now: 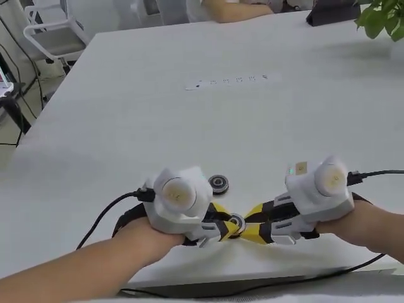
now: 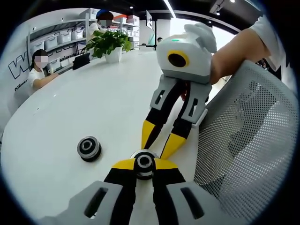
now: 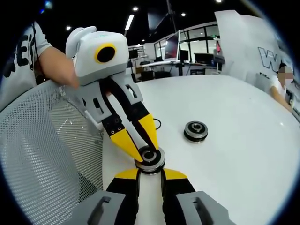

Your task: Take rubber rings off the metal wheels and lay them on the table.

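- Two grippers on one item: your left gripper [image 1: 222, 227] enters from 9 o'clock and your right gripper [image 1: 251, 227] from 3 o'clock. Their tips meet at the held wheel [image 1: 236, 222].
- Left gripper: jaws clamped either side of the held wheel, as its own view shows. Risk: if the clamp sits on the rubber ring [image 2: 144, 155] itself, you pin the part you mean to peel.
- Right gripper: jaws narrowly apart at the wheel's rim, and you cannot tell whether they bite the ring. Risk: the tips skid off the rim and your pull comes away with nothing.
- Held wheel: low over the table [image 1: 265, 126], close to its 6 o'clock edge. Whether it rests there is unclear. Risk: a ring that lets go suddenly flicks ring or wheel over that edge, toward the mesh chair [image 2: 243, 140].
- Spare wheel [image 1: 218, 183]: flat on the table at 11 o'clock of the held wheel, just beside your left gripper. Risk: a jerk of that gripper knocks it rolling.
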`<control>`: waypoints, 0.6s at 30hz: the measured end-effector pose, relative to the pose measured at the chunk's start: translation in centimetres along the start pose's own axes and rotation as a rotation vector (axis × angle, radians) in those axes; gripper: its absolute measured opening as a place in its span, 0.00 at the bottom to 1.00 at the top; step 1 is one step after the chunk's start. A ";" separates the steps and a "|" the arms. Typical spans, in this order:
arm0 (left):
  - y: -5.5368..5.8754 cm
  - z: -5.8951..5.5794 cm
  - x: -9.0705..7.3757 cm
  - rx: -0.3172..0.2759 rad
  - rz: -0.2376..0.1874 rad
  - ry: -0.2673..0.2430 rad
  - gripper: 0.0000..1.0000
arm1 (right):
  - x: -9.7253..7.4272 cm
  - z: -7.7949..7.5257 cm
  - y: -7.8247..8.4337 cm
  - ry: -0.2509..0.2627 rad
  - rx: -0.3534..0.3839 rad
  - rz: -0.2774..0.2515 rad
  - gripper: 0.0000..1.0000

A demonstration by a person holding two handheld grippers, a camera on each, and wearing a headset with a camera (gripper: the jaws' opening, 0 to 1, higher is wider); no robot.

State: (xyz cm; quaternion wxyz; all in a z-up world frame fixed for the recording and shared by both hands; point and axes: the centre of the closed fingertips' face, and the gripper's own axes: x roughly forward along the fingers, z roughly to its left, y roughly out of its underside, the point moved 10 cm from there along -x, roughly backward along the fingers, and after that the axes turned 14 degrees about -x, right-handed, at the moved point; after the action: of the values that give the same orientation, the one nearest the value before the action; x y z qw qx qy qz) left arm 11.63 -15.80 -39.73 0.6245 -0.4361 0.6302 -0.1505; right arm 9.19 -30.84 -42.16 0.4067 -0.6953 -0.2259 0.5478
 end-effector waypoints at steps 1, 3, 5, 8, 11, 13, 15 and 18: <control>0.0 0.0 0.0 -0.001 0.000 0.000 0.07 | 0.0 0.0 0.0 0.000 0.000 0.001 0.14; 0.0 0.0 0.0 -0.002 0.000 -0.002 0.07 | -0.1 0.0 0.0 0.000 0.001 0.005 0.13; 0.0 0.0 0.0 -0.002 0.000 -0.004 0.07 | -0.1 0.0 0.0 0.000 0.007 0.010 0.10; 0.0 0.0 0.0 -0.005 -0.001 -0.005 0.07 | -0.3 -0.1 0.3 0.011 0.061 0.018 0.00; 0.0 0.0 0.0 -0.006 -0.002 -0.008 0.07 | -0.4 -0.4 0.3 0.013 0.069 0.011 0.00; 0.0 0.0 0.0 -0.006 -0.002 -0.009 0.07 | -0.4 -0.4 0.4 0.013 0.106 0.011 0.00; 0.0 0.0 0.0 -0.007 -0.002 -0.010 0.07 | -0.4 -0.4 0.4 0.011 0.176 0.007 0.00; 0.0 -0.1 0.0 -0.006 -0.001 -0.013 0.07 | -0.4 -0.6 0.7 0.018 0.299 -0.003 0.00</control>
State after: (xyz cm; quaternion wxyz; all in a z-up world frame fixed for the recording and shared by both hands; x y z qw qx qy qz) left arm 11.56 -15.81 -39.72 0.6272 -0.4393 0.6264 -0.1458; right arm 9.60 -31.71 -42.47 0.5086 -0.6317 -0.1392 0.5683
